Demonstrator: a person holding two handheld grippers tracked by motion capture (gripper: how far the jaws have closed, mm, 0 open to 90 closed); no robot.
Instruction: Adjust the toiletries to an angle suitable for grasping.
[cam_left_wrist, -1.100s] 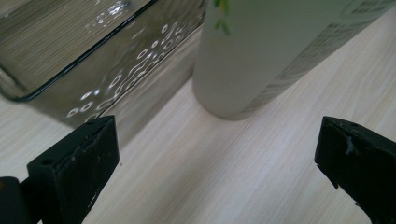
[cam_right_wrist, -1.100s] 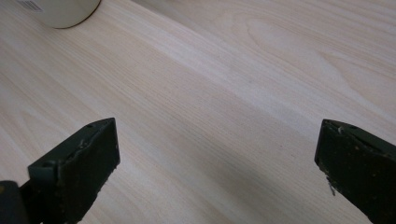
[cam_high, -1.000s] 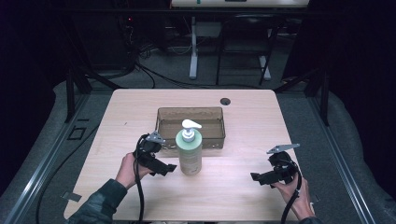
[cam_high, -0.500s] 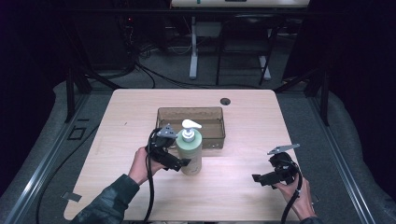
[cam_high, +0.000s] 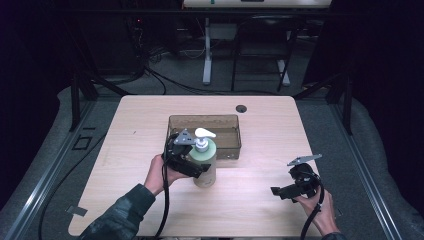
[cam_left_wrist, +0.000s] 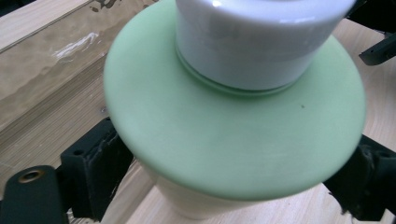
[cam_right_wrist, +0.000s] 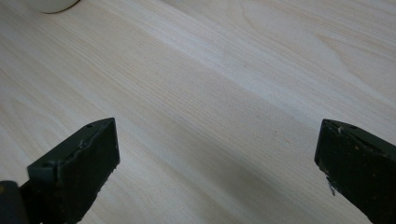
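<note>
A pale green soap bottle (cam_high: 207, 162) with a white pump (cam_high: 203, 134) stands upright on the wooden table (cam_high: 150, 125), just in front of a clear brown tray (cam_high: 236, 131). My left gripper (cam_high: 199, 171) reaches in from the bottle's left. In the left gripper view the bottle (cam_left_wrist: 233, 130) sits between the jaws, one jaw on each side of its body. A thin gap shows at the left pad (cam_left_wrist: 100, 161), so the gripper (cam_left_wrist: 224, 186) reads as open. My right gripper (cam_high: 278, 191) rests low over bare table at the front right, open and holding nothing (cam_right_wrist: 219, 158).
A small dark hole (cam_high: 241, 108) marks the table near its far edge. The tray looks empty inside. Bare wood lies between the bottle and the right gripper. Cables trail from both grippers toward the front edge.
My left gripper has moved right from beside the bottle until its jaws sit on either side of it. The bottle and my right gripper have stayed in place.
</note>
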